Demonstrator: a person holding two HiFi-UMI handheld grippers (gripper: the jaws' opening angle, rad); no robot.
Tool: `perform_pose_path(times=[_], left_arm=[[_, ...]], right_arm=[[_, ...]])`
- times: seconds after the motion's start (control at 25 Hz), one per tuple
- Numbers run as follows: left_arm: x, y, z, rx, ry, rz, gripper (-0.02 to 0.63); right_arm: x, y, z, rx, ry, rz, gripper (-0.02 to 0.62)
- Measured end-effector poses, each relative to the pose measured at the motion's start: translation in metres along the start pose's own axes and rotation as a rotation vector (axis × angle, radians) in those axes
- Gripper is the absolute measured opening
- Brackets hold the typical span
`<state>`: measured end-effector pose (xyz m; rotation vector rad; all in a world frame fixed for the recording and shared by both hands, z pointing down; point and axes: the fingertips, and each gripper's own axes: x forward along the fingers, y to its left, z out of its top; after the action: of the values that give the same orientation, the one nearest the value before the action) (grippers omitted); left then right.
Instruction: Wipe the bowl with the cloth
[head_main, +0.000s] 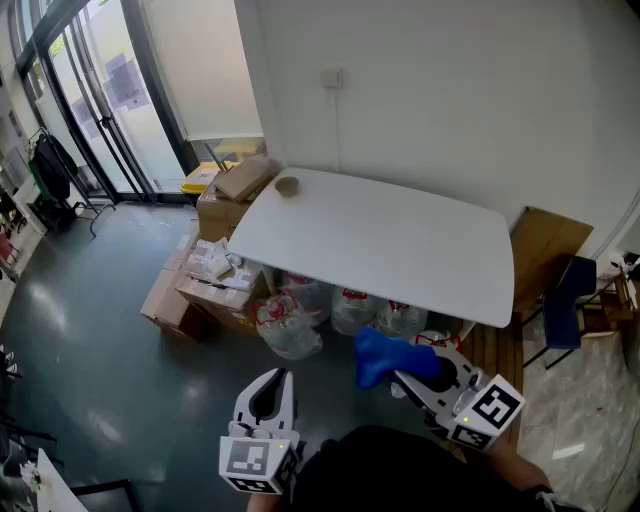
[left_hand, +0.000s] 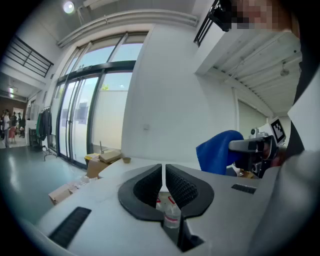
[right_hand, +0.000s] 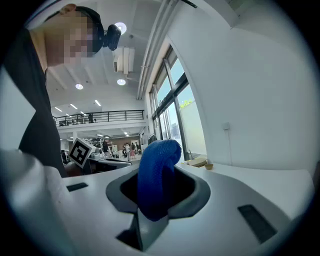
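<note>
Short of the table (head_main: 400, 250) edge, right tool (head_main: 402, 378) clamps the cloth (head_main: 385, 358); left tool (left_hand: 164, 175) is closed, empty.

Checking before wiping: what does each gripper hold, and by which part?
Right gripper pinches the blue textured cloth by a bunched end; left gripper, jaws shut, holds nothing.

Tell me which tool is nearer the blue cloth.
Right. The right tool is shut on the blue cloth, gripping it. The left tool, shut and empty, sits off to the cloth's left, not touching it.
</note>
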<state>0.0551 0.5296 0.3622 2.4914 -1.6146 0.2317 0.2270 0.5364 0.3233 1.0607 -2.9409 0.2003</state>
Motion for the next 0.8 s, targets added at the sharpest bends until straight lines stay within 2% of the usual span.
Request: perform_pose_path(times=[0.44, 0.8], left_arm=[[-0.011, 0.006, -0.003, -0.001, -0.001, -0.002, 0.032], [-0.029, 0.028, -0.011, -0.010, 0.010, 0.004, 0.032]], right_arm=[[0.007, 0.012, -0.003, 0.020, -0.002, 0.015, 0.077], [0.029, 0.043, -0.006, 0.053, 0.005, 0.091, 0.077]])
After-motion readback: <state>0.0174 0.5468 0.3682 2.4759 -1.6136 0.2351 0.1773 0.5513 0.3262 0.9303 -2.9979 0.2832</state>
